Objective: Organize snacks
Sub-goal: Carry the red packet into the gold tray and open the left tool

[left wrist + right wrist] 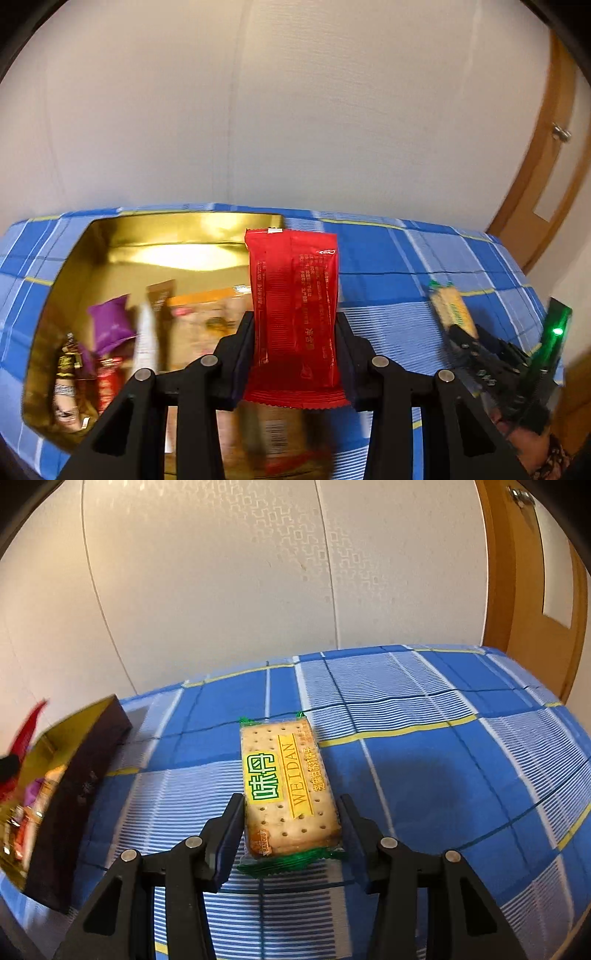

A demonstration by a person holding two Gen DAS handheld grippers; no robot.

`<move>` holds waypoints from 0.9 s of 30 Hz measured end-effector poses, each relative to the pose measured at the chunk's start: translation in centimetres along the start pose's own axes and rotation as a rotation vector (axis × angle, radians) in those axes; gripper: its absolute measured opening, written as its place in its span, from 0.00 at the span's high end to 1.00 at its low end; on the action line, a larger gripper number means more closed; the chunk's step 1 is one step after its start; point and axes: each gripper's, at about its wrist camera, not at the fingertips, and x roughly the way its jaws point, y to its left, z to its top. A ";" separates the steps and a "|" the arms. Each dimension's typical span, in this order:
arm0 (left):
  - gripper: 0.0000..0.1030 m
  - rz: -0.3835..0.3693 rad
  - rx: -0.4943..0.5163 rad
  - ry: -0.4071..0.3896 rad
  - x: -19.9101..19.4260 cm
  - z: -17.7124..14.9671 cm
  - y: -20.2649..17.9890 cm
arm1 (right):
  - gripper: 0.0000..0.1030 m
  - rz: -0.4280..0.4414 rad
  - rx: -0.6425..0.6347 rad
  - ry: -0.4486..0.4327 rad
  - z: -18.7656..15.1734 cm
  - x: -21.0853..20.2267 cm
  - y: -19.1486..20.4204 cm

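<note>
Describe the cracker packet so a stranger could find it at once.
Start at the blue checked cloth, to the right of the gold box. The cracker packet sits between the right tongs: see-through, green-edged, with a yellow label, unlike the plain red packet.

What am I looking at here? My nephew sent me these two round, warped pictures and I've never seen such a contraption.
A person holds a two-finger gripper in each hand, and a wide-angle camera on each looks along its fingers. The left gripper, in its own view, grips a red snack packet above an open gold-lined box that already holds assorted snacks. The right gripper, in its own view, holds a cracker packet with green ends; whether that packet rests on the cloth I cannot tell. Everything sits on a blue checked tablecloth. The left view also catches the right gripper at its right edge.
</note>
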 end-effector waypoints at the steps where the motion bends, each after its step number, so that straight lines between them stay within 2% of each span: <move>1: 0.61 0.007 -0.013 0.001 0.0 0.0 0.7 | 0.51 0.019 0.015 -0.009 0.1 -0.1 -0.1; 6: 0.60 0.063 -0.082 0.019 0.5 0.1 5.0 | 0.51 0.034 0.036 -0.030 0.2 -0.4 0.1; 13: 0.60 0.111 -0.163 0.092 3.1 0.4 10.4 | 0.51 0.046 0.032 -0.030 -0.2 -0.4 0.6; 17: 0.60 0.123 -0.203 0.130 4.6 0.8 12.3 | 0.51 0.047 0.031 -0.025 -0.2 -0.2 0.6; 21: 0.60 0.157 -0.194 0.160 6.1 1.1 13.3 | 0.51 0.051 0.031 -0.021 -0.3 -0.2 0.7; 22: 0.58 0.163 -0.193 0.166 6.3 1.2 13.4 | 0.51 0.052 0.032 -0.020 -0.3 -0.1 0.7; 25: 0.44 0.186 -0.206 0.156 6.1 1.8 13.6 | 0.51 0.054 0.031 -0.015 -0.3 0.1 0.8; 27: 0.42 0.223 -0.200 0.126 5.4 1.9 13.9 | 0.51 0.054 0.030 -0.015 -0.3 0.1 0.8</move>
